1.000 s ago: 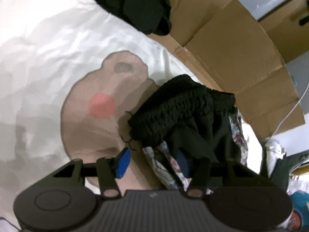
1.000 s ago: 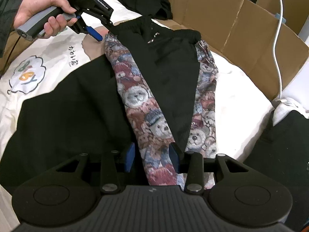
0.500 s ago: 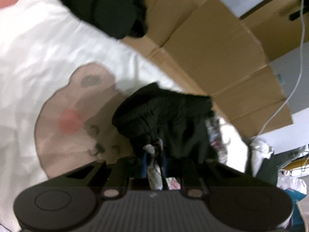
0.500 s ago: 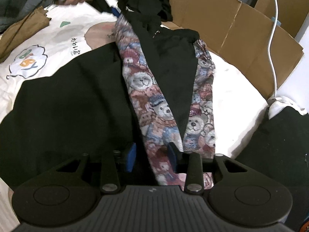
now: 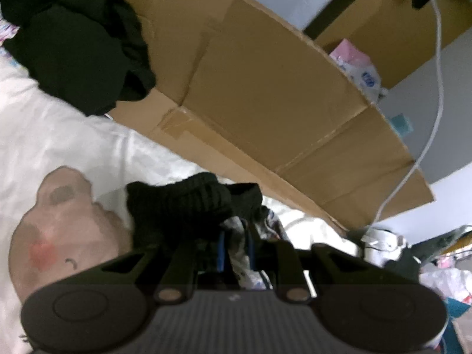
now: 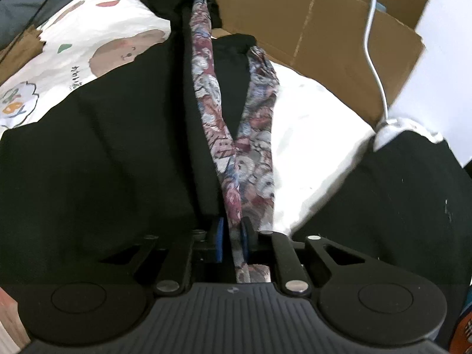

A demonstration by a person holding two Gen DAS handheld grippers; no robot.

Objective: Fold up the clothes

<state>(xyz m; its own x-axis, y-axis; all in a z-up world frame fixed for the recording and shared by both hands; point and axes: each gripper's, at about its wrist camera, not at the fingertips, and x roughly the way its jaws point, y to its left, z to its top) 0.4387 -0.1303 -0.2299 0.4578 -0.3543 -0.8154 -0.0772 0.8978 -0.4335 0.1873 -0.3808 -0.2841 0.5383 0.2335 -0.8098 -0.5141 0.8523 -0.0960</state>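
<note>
On a bed with a white cartoon-bear sheet (image 6: 97,20), black trousers (image 6: 147,124) with bear-print side stripes hang stretched between two grippers. The left gripper (image 5: 235,247) has its fingers clamped on the ribbed waistband (image 5: 183,203); the right gripper (image 6: 231,230) has its fingers clamped on the hem end. The step appears to be lifting them taut; next, probably bringing both ends together. The left gripper's hold is partly hidden by bunched cloth.

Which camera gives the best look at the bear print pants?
The right wrist view: the bear print pants stretch along their whole length away from the right gripper. The left wrist view shows only the bunched black waistband at the left gripper.
</note>
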